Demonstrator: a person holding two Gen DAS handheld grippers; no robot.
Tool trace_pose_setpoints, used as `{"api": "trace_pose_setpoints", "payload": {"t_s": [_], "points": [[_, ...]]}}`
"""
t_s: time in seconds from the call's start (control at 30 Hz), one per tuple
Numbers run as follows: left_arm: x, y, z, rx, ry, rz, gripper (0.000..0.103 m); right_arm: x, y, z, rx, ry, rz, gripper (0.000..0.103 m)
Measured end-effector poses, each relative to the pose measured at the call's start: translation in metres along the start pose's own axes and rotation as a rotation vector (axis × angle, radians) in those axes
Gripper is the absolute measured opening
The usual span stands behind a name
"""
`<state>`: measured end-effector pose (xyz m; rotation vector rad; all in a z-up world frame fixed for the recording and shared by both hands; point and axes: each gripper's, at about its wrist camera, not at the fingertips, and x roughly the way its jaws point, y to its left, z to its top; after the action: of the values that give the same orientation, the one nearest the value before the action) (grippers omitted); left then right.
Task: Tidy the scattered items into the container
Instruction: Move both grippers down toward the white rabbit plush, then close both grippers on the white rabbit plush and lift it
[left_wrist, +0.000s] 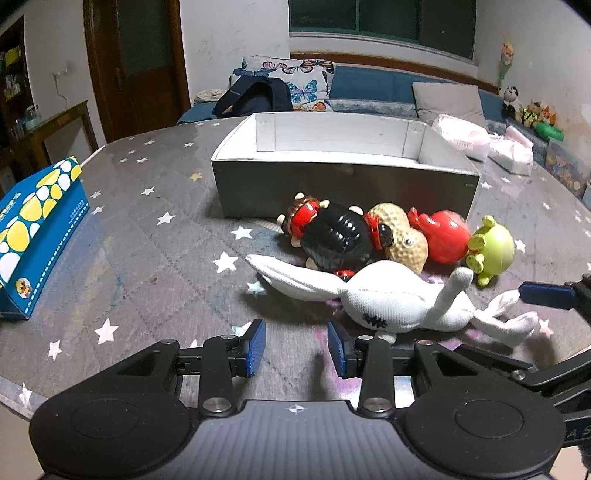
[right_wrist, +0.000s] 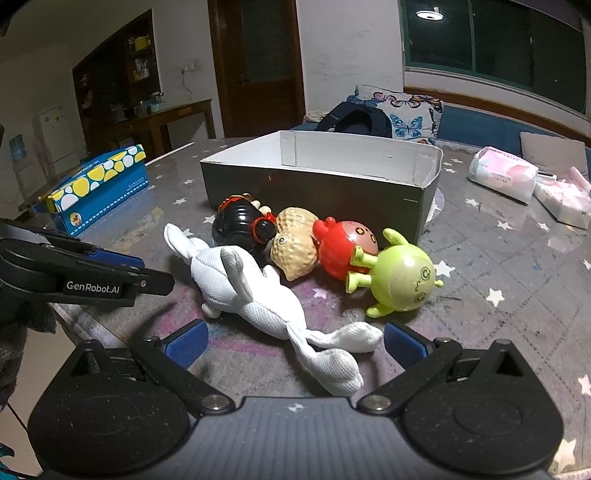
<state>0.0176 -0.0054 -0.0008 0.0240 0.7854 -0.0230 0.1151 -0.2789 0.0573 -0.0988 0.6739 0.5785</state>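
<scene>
My right claw (right_wrist: 295, 347) is spread wide and holds nothing, and the white cloth rabbit (right_wrist: 258, 295) lies straight ahead of it, its two limp limbs trailing back into the gap between my pads without either pad touching them, as far as I can tell. The rabbit's long axis runs from that near end away and to the left of this claw, ears farthest off, so the jaws straddle it across its thin end. My left claw (left_wrist: 295, 345) is also released and empty, parted less widely; from it the rabbit (left_wrist: 388, 299) sits just ahead and to the right, lying crosswise, and only bare tabletop (left_wrist: 147, 258) is between those pads. I judge the right claw the nearer and better lined up: closing on the limbs, or easing forward to the thicker body first, looks like the next step. Beyond the rabbit a black toy (right_wrist: 240, 225), a peanut figure (right_wrist: 295, 243), a red toy (right_wrist: 343, 247) and a green alien (right_wrist: 402, 277) lie in a row against the near wall of the open box (right_wrist: 314, 188), which appears empty and stands farther ahead.
</scene>
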Motion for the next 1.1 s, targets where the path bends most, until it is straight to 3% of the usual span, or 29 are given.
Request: {"api": "trace_pose_setpoints", "payload": {"t_s": [0.33,0.53,0.73,1.1], "points": [[0.002,0.011,0.012,-0.027,-0.026,-0.055,0.039,0.013,0.004,0.009,-0.044,0.017,0.011,0.096],[0.003,0.016,0.019,-0.070,-0.016,-0.125,0.039,0.018,0.005,0.011,-0.066,0.027,0.024,0.089],[0.006,0.027,0.029,-0.166,0.010,-0.220,0.039,0.023,0.008,0.016,-0.105,0.036,0.047,0.082],[0.031,0.052,0.032,-0.370,0.122,-0.289,0.039,0.030,0.016,0.020,-0.184,0.056,0.082,0.074]]}}
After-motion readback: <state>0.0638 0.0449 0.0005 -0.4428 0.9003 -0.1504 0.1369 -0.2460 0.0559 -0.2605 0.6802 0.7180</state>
